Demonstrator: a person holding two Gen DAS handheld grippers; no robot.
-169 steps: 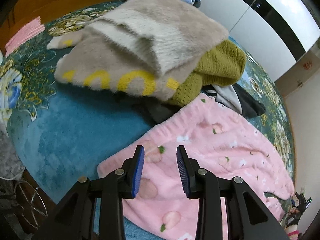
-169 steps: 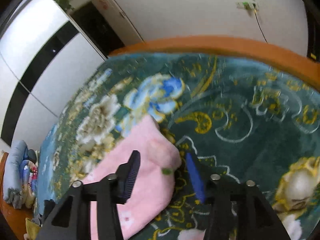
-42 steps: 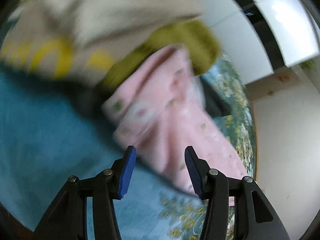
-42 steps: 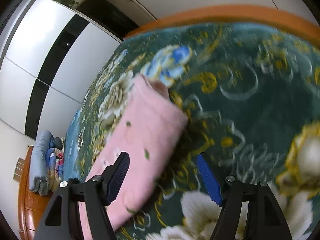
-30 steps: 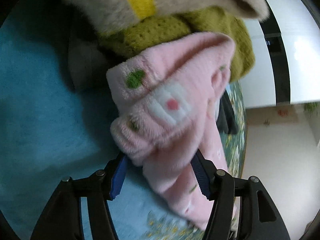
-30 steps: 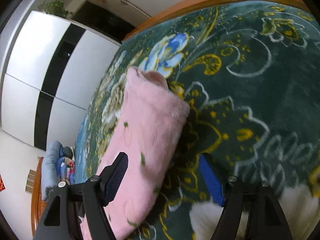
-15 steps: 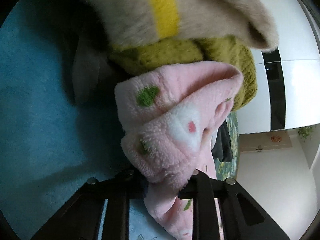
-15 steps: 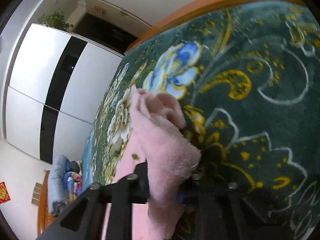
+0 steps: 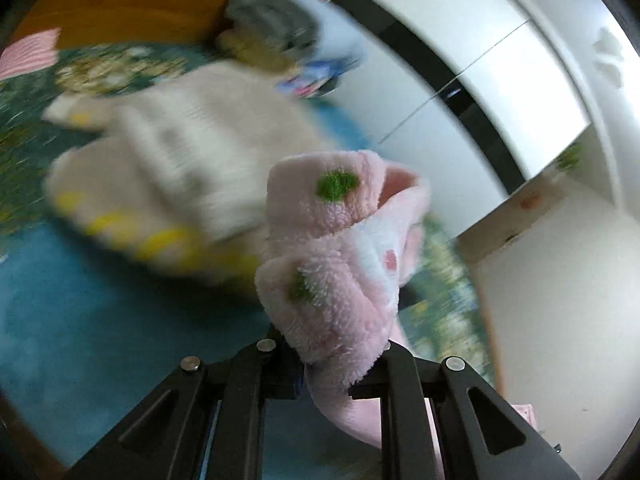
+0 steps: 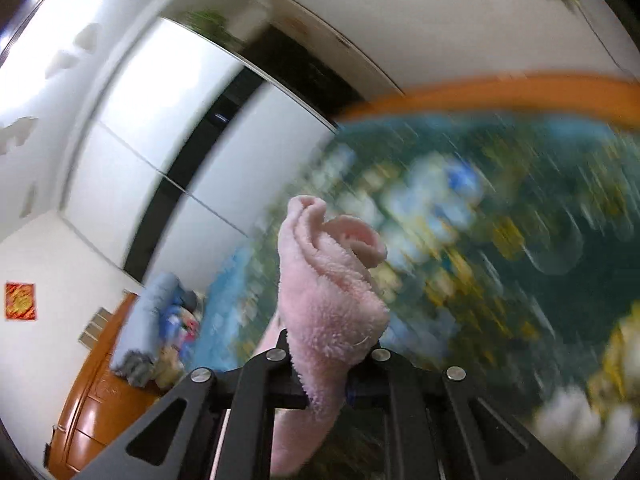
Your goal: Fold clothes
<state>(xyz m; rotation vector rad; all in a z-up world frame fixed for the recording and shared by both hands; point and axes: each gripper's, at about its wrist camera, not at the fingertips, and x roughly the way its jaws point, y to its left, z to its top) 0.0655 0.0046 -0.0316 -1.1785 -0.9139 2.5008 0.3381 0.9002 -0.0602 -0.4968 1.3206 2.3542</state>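
Observation:
A pink fleece garment (image 9: pixel 336 264) with green and white spots is bunched between the jaws of my left gripper (image 9: pixel 326 384), which is shut on it and holds it above the bed. My right gripper (image 10: pixel 326 390) is shut on another bunched corner of the same pink garment (image 10: pixel 324 292), also lifted off the bed. The fingertips of both grippers are hidden by the fleece. Both views are blurred by motion.
A beige sweater with yellow letters (image 9: pixel 168 168) lies on the blue-green floral bedspread (image 9: pixel 80 312) behind the left gripper. Folded clothes (image 9: pixel 288 40) are stacked by the wooden headboard; they also show in the right wrist view (image 10: pixel 156 332). White wardrobe doors (image 10: pixel 160 128) stand beyond the bed.
Both grippers, shut on the pink garment's corners, have lifted it up off the bed; the views have swung upward and the background is now blurred.

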